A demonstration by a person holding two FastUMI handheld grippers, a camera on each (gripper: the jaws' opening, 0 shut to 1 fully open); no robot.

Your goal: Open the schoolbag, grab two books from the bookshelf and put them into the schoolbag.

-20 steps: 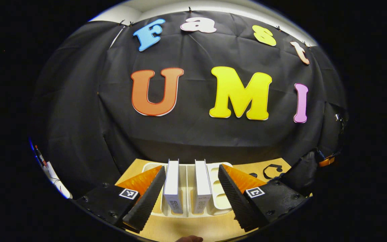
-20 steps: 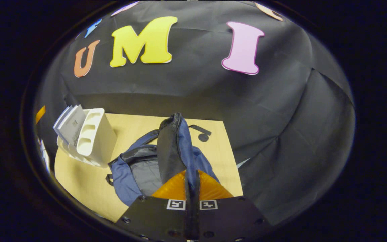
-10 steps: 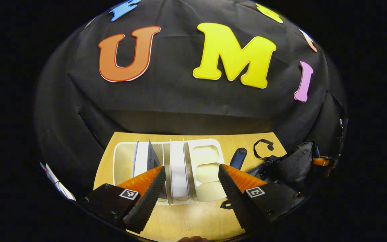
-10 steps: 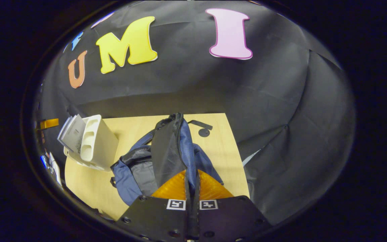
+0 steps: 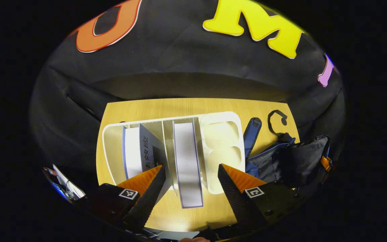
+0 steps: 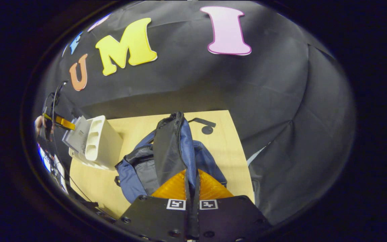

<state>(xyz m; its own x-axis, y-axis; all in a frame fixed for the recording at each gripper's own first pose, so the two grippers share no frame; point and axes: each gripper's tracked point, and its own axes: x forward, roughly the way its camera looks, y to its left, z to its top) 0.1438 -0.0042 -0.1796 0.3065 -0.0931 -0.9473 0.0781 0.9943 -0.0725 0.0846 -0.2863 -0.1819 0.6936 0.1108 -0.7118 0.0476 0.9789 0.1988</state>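
While the right tool (image 6: 192,188) stays pinched on the raised flap of the schoolbag (image 6: 166,158), holding its mouth open just right of the bookshelf (image 5: 225,134) on the table (image 5: 180,106), the left tool (image 5: 190,188) hangs above that bookshelf with jaws spread wide and nothing between them. It straddles the middle book (image 5: 186,161), which stands on edge in its slot, its long axis running from the shelf's back toward the tool. To do this well, come straight down, centre the jaws, close on both covers, then lift vertically. A second book (image 5: 134,153) leans in the slot left of it.
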